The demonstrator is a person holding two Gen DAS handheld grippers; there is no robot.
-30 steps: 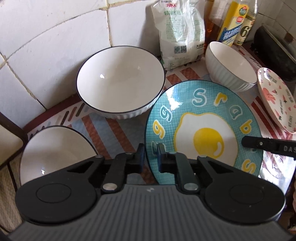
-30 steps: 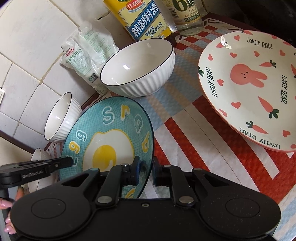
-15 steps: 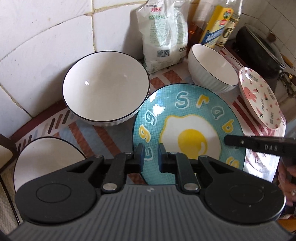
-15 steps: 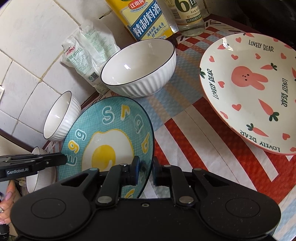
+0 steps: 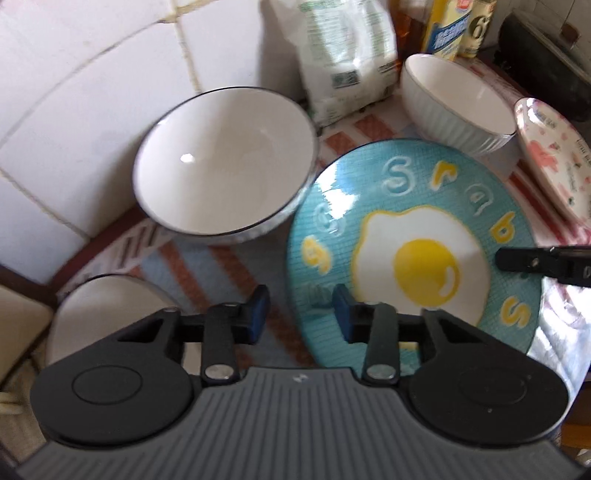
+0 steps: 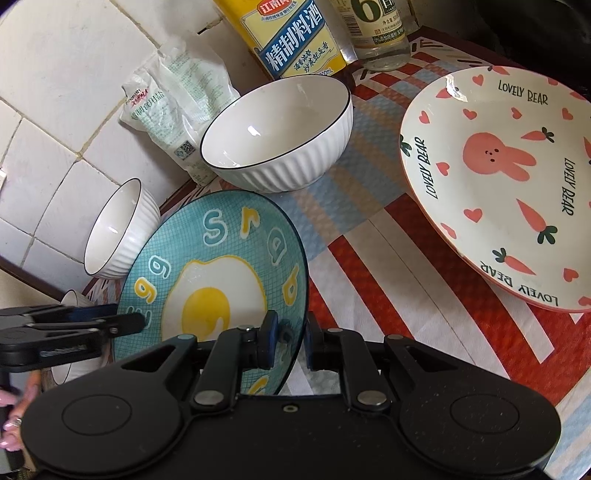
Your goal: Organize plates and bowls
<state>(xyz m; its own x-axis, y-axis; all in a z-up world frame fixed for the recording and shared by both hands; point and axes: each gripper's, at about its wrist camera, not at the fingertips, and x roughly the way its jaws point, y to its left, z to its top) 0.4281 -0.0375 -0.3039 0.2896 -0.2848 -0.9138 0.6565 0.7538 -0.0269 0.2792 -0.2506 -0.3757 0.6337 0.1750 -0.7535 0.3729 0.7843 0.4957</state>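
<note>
A teal fried-egg plate [image 5: 417, 236] [image 6: 218, 273] is held tilted above the striped mat. My right gripper [image 6: 289, 341] is shut on its near rim. My left gripper [image 5: 298, 312] is open, its jaws straddling the plate's left edge without pinching it. A white ribbed bowl [image 5: 225, 173] [image 6: 118, 229] sits by the tiled wall. A second white bowl [image 5: 458, 99] [image 6: 277, 133] stands further back. A third bowl [image 5: 107, 317] is at the lower left. A white rabbit plate [image 6: 498, 177] [image 5: 554, 155] lies on the right.
A white packet [image 5: 343, 59] [image 6: 173, 110], a yellow carton [image 6: 291, 37] and a clear bottle [image 6: 376, 33] stand against the tiled wall. A black pot [image 5: 546, 62] is at the far right. The striped mat [image 6: 406, 288] covers the counter.
My left gripper has opened and let go of the egg plate's left rim. The right gripper still holds the plate; it has barely moved.
</note>
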